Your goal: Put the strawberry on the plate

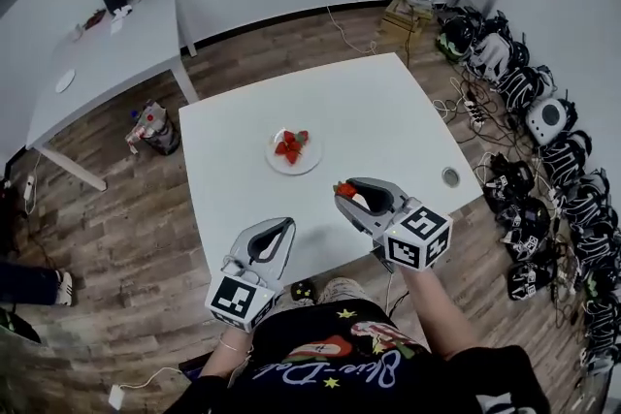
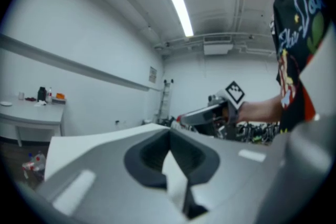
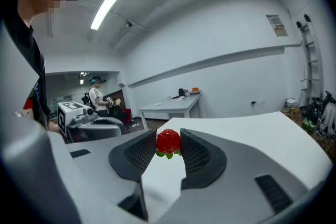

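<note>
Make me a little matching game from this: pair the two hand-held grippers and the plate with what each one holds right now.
Things:
1. left gripper
2. right gripper
3. plate

States:
A. carries several strawberries
B. clamped on one strawberry
C. jaws together, nothing between them

Pairs: 1-C; 2-B; 3-A
</note>
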### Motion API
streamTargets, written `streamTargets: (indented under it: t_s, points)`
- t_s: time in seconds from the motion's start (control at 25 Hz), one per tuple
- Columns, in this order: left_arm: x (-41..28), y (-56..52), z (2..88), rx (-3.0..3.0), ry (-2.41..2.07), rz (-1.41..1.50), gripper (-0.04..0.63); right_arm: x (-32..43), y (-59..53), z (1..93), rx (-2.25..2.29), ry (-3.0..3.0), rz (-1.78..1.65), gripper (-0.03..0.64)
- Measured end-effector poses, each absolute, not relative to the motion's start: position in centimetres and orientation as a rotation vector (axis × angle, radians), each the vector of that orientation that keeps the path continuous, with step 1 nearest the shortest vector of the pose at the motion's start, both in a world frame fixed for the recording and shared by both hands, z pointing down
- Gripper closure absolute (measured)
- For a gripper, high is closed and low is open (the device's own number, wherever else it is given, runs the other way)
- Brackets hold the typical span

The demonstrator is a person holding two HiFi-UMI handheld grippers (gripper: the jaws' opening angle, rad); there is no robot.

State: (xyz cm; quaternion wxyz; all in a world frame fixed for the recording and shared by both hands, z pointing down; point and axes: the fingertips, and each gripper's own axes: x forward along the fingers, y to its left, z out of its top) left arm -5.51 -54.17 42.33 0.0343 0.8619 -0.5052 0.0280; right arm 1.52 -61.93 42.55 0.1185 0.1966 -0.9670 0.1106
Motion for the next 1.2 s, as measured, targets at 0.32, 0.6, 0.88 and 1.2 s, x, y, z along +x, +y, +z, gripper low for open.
streamTargets:
  t_s: [0.32,0.6,0.88,1.2]
  points:
    - [-6.9,-59.8,42.5,2.535,-1.659,0.097,0.597,-4.8,-72.0,50.7,0.321,-2.504,0.148,0.468]
    - [-9.0,-61.8,43.5,2.429,-1.697,0.116,0.597,-9.0,-76.9,58.6,0.154,-2.231,0.023,0.468]
    - [-10.2,-62.2,43.9,2.36,-1.74,0.137,0.597,-9.9,-77.5,61.1,0.105,-2.168,0.006,0.468]
    - [-11.6,-61.6,44.1,2.336,-1.772,0.131,0.597,-9.7,-77.5,60.4,0.197,-2.295,0.085,0.466]
